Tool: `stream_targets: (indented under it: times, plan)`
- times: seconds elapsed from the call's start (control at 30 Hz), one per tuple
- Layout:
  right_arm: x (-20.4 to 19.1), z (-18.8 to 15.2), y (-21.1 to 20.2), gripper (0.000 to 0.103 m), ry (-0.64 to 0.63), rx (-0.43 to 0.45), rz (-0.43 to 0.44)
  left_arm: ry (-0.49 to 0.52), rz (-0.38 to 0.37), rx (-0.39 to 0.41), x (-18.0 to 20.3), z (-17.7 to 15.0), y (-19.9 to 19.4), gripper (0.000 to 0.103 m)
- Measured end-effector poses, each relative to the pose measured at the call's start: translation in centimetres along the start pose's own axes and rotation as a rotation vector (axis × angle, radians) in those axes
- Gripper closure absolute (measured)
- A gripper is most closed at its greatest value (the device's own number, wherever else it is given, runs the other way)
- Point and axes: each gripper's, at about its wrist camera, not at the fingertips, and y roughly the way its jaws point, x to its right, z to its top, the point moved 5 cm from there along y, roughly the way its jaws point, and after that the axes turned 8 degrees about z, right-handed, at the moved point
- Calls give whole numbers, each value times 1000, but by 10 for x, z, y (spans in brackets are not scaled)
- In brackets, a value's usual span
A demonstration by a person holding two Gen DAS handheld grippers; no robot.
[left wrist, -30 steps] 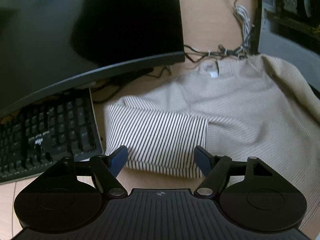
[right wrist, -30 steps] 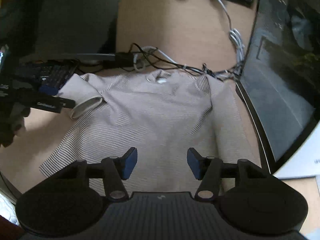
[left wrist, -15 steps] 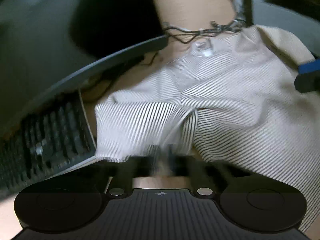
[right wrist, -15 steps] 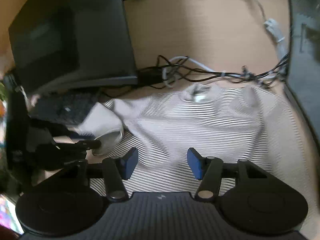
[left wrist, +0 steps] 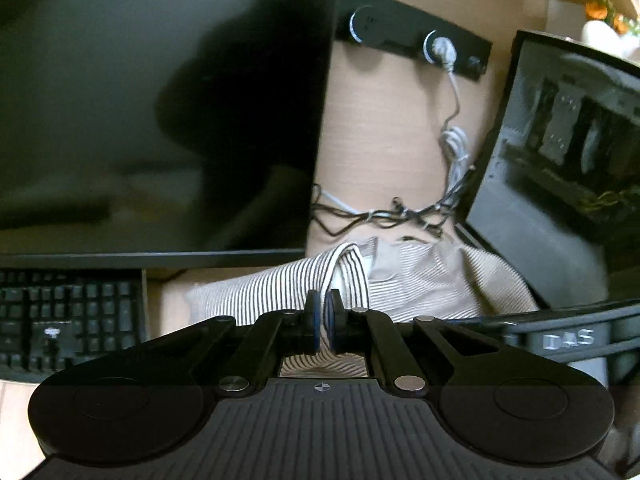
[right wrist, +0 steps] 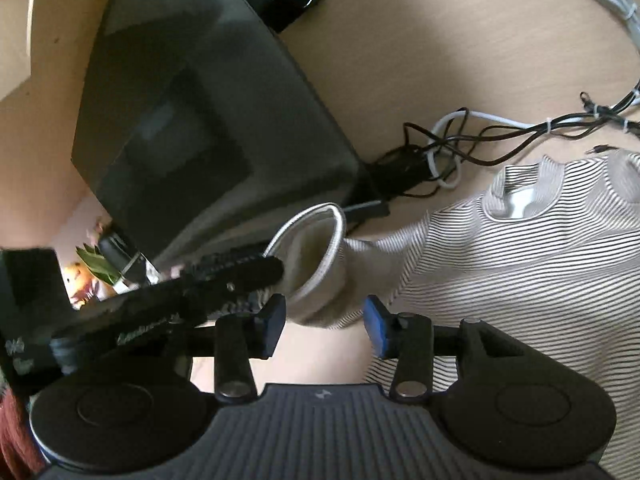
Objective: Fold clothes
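Left tongs [left wrist: 323, 314] clamped tight on the striped shirt's [right wrist: 520, 264] sleeve [left wrist: 348, 276], lifting it off the surface [right wrist: 460, 48]. Right tongs [right wrist: 325, 326] are closing with nothing between them, just beside the cuff [right wrist: 316, 248].

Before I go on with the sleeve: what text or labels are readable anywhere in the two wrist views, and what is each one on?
"DAS": white letters on the right gripper's black arm, seen from the left wrist view.
White print on the left gripper's black body: too blurred to read.
White mark on one key of the keyboard: too small to read.
White tag inside the collar of the striped sweater: no legible text.
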Motion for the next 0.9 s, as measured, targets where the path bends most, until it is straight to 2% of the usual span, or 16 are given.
stream_targets:
  times: [0.17,0.37,0.43,0.53,0.73,0.87,0.9]
  plan:
    - [15,3,0,57,127,11,25,-7,-11,-7,6,0,8,98]
    - [42,7,-25,52,244,28,-3,-21,-35,-20,14,-4,19,98]
    - [55,5,-31,47,347,32,14,-12,-59,-27,25,-6,24,98]
    - [71,0,-37,46,480,50,53,12,-88,-40,42,-11,31,98]
    - [70,3,-40,42,456,63,57,64,-84,-51,59,-20,41,98]
    - [71,11,-50,43,383,89,-52,46,-63,-42,55,-19,41,98]
    - [72,13,-52,46,367,90,-73,40,-60,-37,54,-18,41,98]
